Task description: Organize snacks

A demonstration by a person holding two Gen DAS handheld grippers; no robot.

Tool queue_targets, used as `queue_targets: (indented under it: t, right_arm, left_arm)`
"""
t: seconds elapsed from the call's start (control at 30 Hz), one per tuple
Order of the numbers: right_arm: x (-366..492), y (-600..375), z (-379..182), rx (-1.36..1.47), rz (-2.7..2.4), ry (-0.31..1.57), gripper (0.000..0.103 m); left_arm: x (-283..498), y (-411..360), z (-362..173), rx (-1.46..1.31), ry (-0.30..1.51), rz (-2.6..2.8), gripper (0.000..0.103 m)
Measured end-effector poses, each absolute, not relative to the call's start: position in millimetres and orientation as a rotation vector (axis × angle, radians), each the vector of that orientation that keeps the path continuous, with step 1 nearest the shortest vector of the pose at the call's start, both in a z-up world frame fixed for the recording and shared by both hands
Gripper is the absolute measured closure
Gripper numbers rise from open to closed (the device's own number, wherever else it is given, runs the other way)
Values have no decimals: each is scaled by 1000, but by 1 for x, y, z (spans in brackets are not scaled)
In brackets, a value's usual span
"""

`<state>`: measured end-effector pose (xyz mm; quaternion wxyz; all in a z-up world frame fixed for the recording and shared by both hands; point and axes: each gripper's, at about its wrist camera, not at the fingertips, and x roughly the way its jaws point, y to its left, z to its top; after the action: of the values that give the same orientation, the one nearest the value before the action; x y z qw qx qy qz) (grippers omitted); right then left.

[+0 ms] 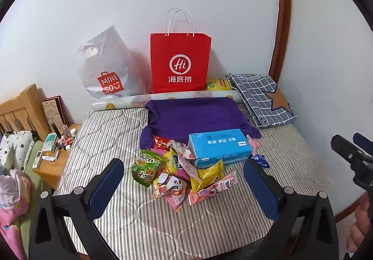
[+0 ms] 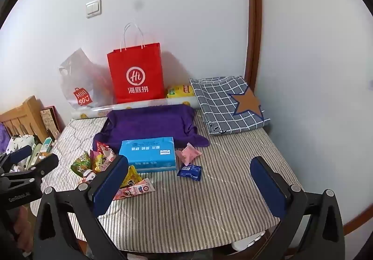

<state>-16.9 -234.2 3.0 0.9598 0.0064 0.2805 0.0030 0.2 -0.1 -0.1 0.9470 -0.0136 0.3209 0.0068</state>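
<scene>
Left tool [image 1: 184, 180] released, fingers spread wide, empty, hovering over the snack pile [image 1: 179, 171] on the striped bed [image 1: 112, 134]. Pile is a loose heap: green packet [image 1: 145, 167] leftmost, then pink and yellow wrappers, a long pink packet [image 1: 212, 188] with its long axis angled up to the right. Blue tissue pack [image 1: 220, 148] lies flat just behind, long axis left-right. Small dark-blue packet [image 2: 190, 171] and pink packet [image 2: 189, 153] sit apart to its right. Right tool [image 2: 190, 186] released, empty, above bare bedding.
</scene>
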Motion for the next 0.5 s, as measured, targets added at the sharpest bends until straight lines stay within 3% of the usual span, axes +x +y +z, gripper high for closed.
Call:
queue_targets:
  t: [0.5]
  right_arm:
    - [-29,-236,16,16,7,576,0]
  left_arm:
    - [-5,-4,1,-34,644,-4,0]
